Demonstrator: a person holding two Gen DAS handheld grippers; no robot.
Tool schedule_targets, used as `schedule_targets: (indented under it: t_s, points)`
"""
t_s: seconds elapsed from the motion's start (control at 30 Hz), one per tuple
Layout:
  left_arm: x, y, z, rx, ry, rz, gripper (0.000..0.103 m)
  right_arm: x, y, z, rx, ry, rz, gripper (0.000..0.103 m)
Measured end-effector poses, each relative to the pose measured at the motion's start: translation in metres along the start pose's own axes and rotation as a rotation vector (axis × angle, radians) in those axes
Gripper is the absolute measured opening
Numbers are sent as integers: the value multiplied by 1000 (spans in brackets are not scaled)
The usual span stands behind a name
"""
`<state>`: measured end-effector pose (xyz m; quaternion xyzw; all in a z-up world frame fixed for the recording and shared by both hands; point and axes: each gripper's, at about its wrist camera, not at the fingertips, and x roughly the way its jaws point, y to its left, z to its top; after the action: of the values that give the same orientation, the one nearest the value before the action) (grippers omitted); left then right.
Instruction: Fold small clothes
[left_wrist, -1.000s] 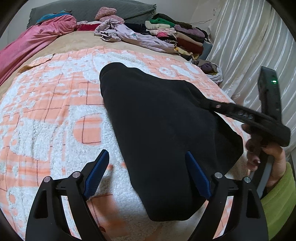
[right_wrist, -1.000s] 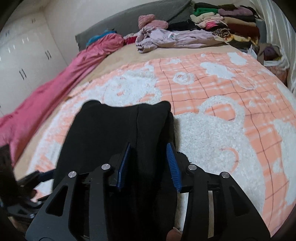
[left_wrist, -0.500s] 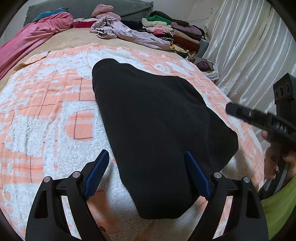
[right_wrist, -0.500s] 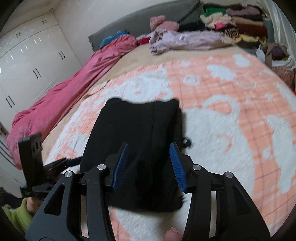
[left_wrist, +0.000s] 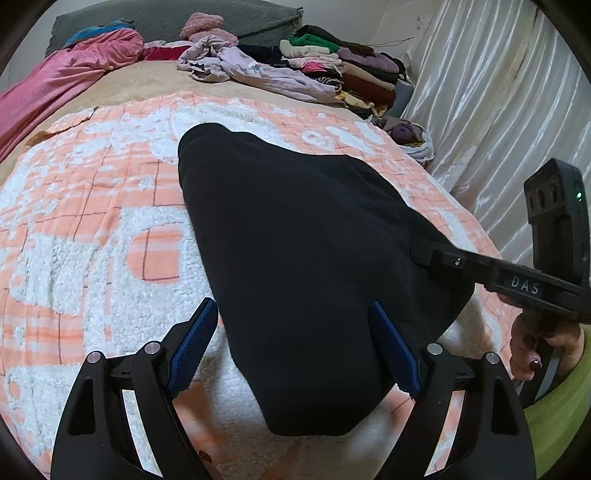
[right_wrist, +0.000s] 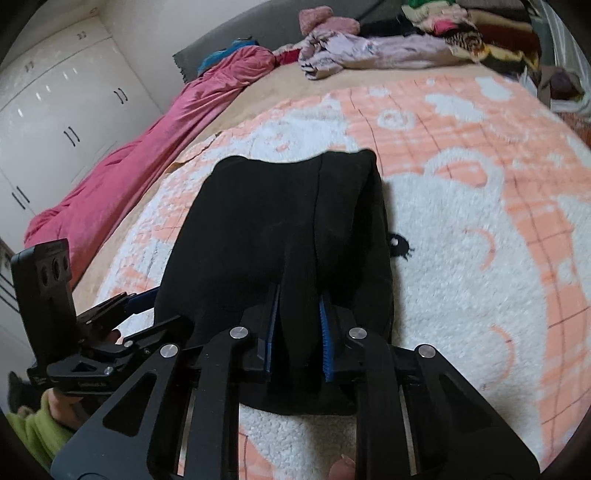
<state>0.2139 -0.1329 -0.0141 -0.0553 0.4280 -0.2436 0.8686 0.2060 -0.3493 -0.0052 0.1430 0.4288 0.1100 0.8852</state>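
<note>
- The bed (left_wrist: 122, 79) is carrying everything here, and an orange-and-white fleece blanket (left_wrist: 92, 229) is covering its near half, right down to the near edge.
- A black garment (left_wrist: 303, 240) is lying on that blanket near the near edge, already narrowed lengthwise, with its far end pointing toward the head of the bed.
- Along the head of the bed a pile of clothes (left_wrist: 332, 70) is sitting toward the curtain-side corner, with a loose lilac top (right_wrist: 373, 48) beside it and a pink quilt (right_wrist: 147, 147) running down the wardrobe-side edge.
- I'm judging this as the gripping step of another fold: the person is taking hold of the garment's near end, and the piece is not yet down to a small packet.
- The right gripper (right_wrist: 298, 332) has just been closing, and its jaws are now pinching a raised pleat of the black cloth at the near edge.
- The left gripper (left_wrist: 295, 350) is hovering over the garment's near end, its jaws wide apart and straddling the cloth without pressing on it.
- The next move is probably asking the left jaws to close on the near hem too, so both hands can be lifting that end and carrying it toward the far end; a one-sided grip could be skewing the fold.
</note>
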Motion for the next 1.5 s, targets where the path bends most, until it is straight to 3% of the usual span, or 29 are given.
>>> schedule_targets:
  t_s: [0.37,0.47,0.57,0.67,0.8,1.07,1.13,1.17,1.2,1.4,1.5]
  points:
    - [1,-15,0,56,3,16,83,-5,-7,-1,-13,7,-90,11]
    - [11,-16,-3,77,34,45,83,18,-10,-10,-31,76,-143,20]
    - [19,-10,-6,37,65,23,84,14,-20,-8,26,76,-73,24]
    - [18,-9,-5,43,63,26,84,-9,-32,0,91,6,4,30]
    - [18,-10,-6,44,61,30,84,-20,-43,14,125,-68,-18,31]
    - [20,-12,-5,47,62,30,84,37,-46,58,121,-33,-59,30]
    - [20,-12,-5,46,62,29,84,53,-42,60,81,-8,-95,26]
    - [19,-13,-5,44,61,29,84,56,-41,59,68,0,-93,11]
    - [19,-13,-6,45,61,29,84,57,-37,57,52,-6,-82,5]
    - [17,-18,-6,57,49,32,84,29,-20,65,-51,-127,-178,3]
    - [16,-21,-8,73,44,36,84,47,-25,61,-65,-70,-239,3]
